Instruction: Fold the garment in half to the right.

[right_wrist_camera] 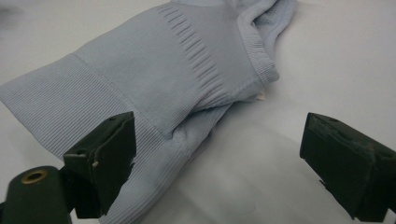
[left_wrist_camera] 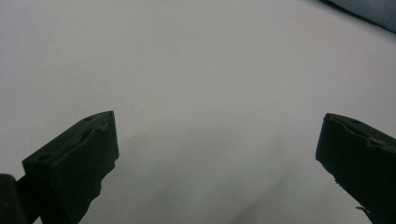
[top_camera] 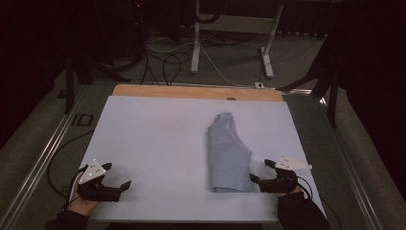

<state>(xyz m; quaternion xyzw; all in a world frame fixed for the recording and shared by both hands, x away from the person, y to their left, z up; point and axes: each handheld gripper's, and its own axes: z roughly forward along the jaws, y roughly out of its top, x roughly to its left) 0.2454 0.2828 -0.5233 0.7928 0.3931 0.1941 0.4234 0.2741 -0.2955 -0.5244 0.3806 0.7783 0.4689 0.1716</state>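
Table sheet: pale sheet (top_camera: 158,143) covers most of the table, bare wood strip at the far edge; plenty of free room to the left of the cloth
Garment: light blue knit sweater (top_camera: 228,155), folded into a long narrow bundle, lying right of centre on the sheet, long axis running away from the person; ribbed hem band (right_wrist_camera: 70,107) at the near end
Right claw: right gripper (top_camera: 264,171) sits just beside the near right corner of the sweater, jaws spread wide, holding nothing; in the right gripper view one jaw overlaps the ribbed band, the other stands over bare sheet
Left claw: left gripper (top_camera: 116,176) low at the near left of the sheet, well apart from the sweater, jaws wide open and empty
Step in hand (judgement): taking hold of the near hem to fold the bundle
Doing it well: slide the lower jaw under all layers of the rib, bite deep, not just the top ply
Left's job: come across to the opposite near corner, so the edge lifts level
Risk: a one-sided lift would skew the fold
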